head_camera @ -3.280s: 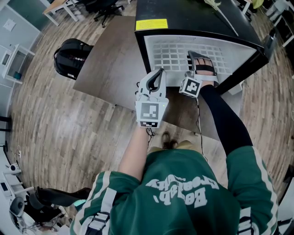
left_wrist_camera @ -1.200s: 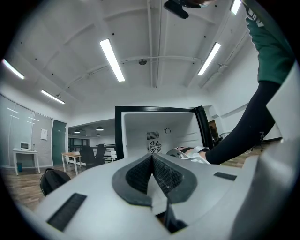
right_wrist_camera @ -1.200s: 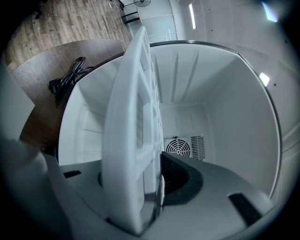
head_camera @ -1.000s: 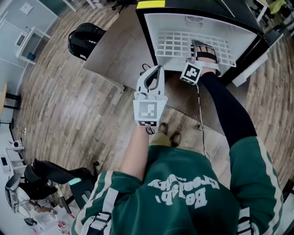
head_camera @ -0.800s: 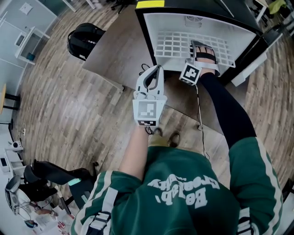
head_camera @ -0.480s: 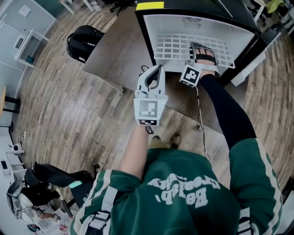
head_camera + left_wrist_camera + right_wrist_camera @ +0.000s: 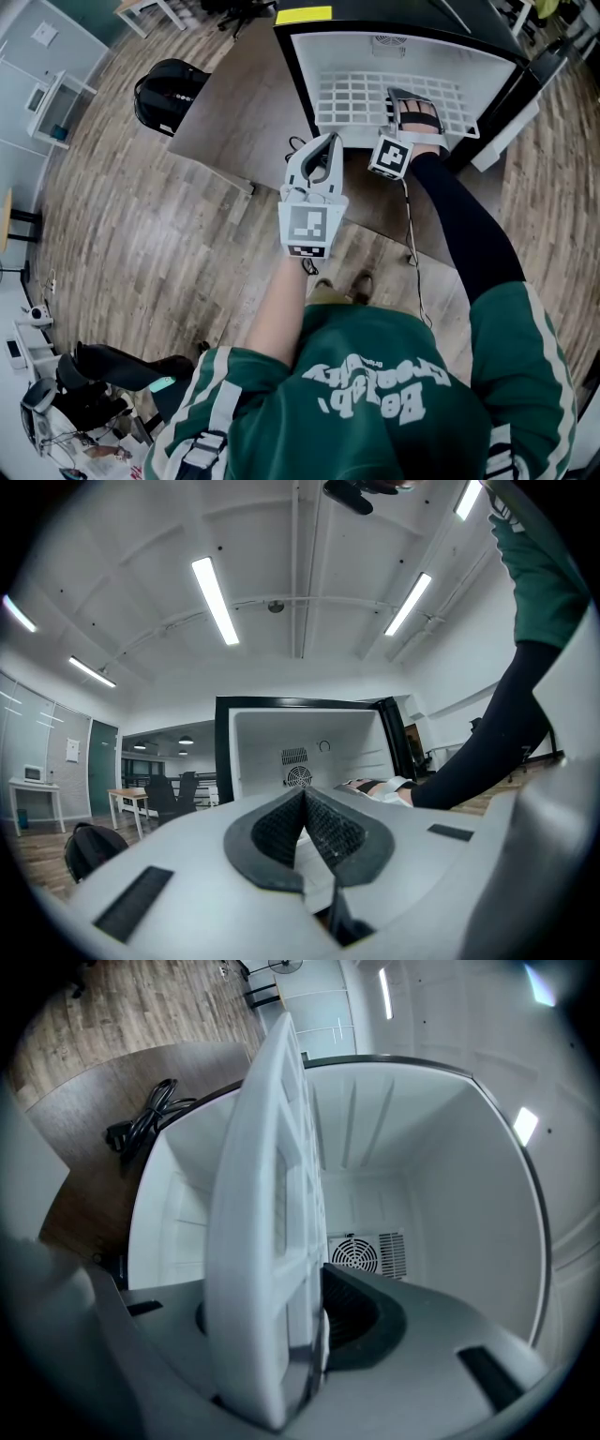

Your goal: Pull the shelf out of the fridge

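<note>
White grid shelf (image 7: 352, 94): lies in open fridge (image 7: 427, 56), front edge clamped in right claw (image 7: 413, 103). Left claw (image 7: 328, 142): pressed together, empty, just outside the fridge.

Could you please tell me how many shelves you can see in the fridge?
1: the white grid shelf lies across the open fridge, its front edge in the right gripper. No others show.

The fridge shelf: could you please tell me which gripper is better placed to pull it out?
The right. The right gripper is clamped on the front edge of the white shelf inside the fridge, while the left gripper hangs shut and empty outside it, touching nothing.
</note>
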A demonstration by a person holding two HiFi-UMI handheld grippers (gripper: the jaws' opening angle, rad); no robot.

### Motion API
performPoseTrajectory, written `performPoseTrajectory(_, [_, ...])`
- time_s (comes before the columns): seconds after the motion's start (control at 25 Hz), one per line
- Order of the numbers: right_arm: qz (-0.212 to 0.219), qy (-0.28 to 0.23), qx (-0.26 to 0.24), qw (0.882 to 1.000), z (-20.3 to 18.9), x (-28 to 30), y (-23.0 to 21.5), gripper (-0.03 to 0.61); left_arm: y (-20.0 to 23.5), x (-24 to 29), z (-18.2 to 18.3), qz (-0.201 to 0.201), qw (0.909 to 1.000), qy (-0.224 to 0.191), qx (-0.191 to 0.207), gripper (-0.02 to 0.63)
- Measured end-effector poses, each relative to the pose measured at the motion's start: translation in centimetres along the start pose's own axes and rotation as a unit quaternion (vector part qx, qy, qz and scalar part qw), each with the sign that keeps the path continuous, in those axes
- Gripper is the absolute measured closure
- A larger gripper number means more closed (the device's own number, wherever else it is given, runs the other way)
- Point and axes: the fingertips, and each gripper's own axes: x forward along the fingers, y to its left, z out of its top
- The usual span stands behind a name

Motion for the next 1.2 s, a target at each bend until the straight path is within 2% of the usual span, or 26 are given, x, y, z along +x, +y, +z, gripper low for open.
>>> performPoseTrajectory(0.52, [-0.001, 0.006, -0.012, 1.0, -0.3, -1.0, 0.3, 0.428, 0.0, -1.0, 0.4, 0.001, 1.0, -0.006, -0.004, 0.597])
performPoseTrajectory(0.68, [0.0, -0.006, -0.004, 1.0, 0.1, -1.6, 0.2, 0.43, 0.0, -1.4, 0.5, 0.004, 1.0, -0.006, -0.005, 0.597])
performPoseTrajectory(0.88, [-0.002, 0.009, -0.033, 0.999, -0.6, -1.8, 0.4, 0.434, -0.3, -1.7, 0.6, 0.004, 1.0, -0.008, -0.004, 0.597])
performPoseTrajectory(1.2, [-0.003, -0.012, -0.011, 1.0, 0.2, -2.7, 0.5, 0.44, -0.5, -2.3, 0.9, 0.006, 0.9999, -0.011, -0.005, 0.597])
